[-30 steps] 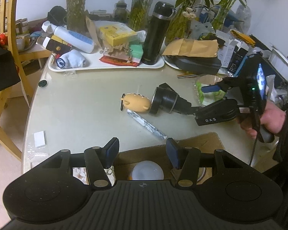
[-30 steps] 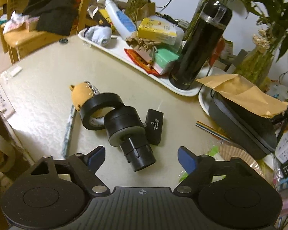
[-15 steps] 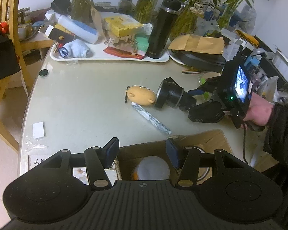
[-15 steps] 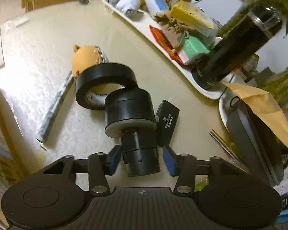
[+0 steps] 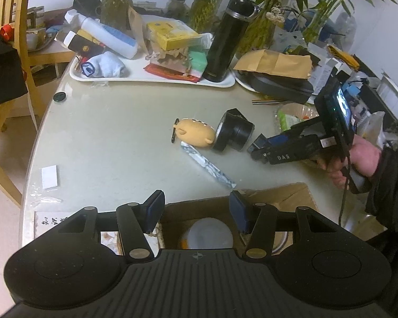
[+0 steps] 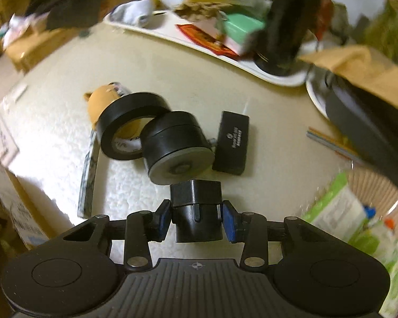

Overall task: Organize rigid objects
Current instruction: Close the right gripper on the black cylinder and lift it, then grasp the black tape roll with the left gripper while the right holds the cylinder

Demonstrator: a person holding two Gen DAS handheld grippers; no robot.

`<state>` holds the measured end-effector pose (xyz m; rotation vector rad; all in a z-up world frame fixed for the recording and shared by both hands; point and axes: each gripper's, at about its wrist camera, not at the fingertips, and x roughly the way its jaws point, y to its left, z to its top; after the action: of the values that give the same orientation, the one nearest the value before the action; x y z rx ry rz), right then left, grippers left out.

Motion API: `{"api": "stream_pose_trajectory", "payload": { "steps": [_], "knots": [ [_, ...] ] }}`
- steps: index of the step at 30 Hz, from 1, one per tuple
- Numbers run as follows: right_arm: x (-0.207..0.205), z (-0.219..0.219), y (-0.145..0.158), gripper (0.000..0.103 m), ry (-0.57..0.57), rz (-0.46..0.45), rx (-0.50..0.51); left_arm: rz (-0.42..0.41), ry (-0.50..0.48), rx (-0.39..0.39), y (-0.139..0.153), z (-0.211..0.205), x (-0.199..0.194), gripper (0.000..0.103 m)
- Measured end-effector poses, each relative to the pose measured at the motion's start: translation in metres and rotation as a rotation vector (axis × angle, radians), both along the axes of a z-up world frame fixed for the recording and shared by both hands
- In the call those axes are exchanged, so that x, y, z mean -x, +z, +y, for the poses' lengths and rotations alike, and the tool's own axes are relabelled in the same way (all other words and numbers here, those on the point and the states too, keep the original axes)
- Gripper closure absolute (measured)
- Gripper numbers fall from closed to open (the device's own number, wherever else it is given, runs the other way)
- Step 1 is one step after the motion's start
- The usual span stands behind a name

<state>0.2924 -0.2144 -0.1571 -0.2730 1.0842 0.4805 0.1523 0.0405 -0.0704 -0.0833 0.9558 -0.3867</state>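
The right gripper (image 6: 196,218) clamps the black cylindrical mount's (image 6: 188,159) stem (left gripper (image 5: 196,210) idle, fingers apart), so lifting it toward the brown cardboard box (image 5: 281,198) likely comes next.

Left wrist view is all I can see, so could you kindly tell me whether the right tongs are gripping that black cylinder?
Observer: Yes. In the right wrist view, the right tongs press both blue pads against the narrow stem of the black cylinder.
Operator: Thank you. Is anything leaning on its wide end?
Observer: A tape roll rests against it, with the yellow toy just behind.
Operator: And on the other side?
Observer: A small black box with white print lies flat beside it. I cannot tell whether they touch.
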Motion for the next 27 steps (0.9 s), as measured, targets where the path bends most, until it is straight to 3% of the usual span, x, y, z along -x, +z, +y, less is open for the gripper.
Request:
{"api": "stream_pose_trajectory", "payload": {
  "steps": [14, 27],
  "knots": [
    [-0.003, -0.002, -0.005, 0.060, -0.048, 0.011, -0.027, -0.009, -0.003, -0.005, 0.003, -0.005, -0.003, 0.050],
    [0.024, 0.000, 0.051, 0.060, -0.109, -0.013, -0.068, -0.053, -0.025, -0.049, 0.000, -0.012, -0.008, 0.050]
  ]
}}
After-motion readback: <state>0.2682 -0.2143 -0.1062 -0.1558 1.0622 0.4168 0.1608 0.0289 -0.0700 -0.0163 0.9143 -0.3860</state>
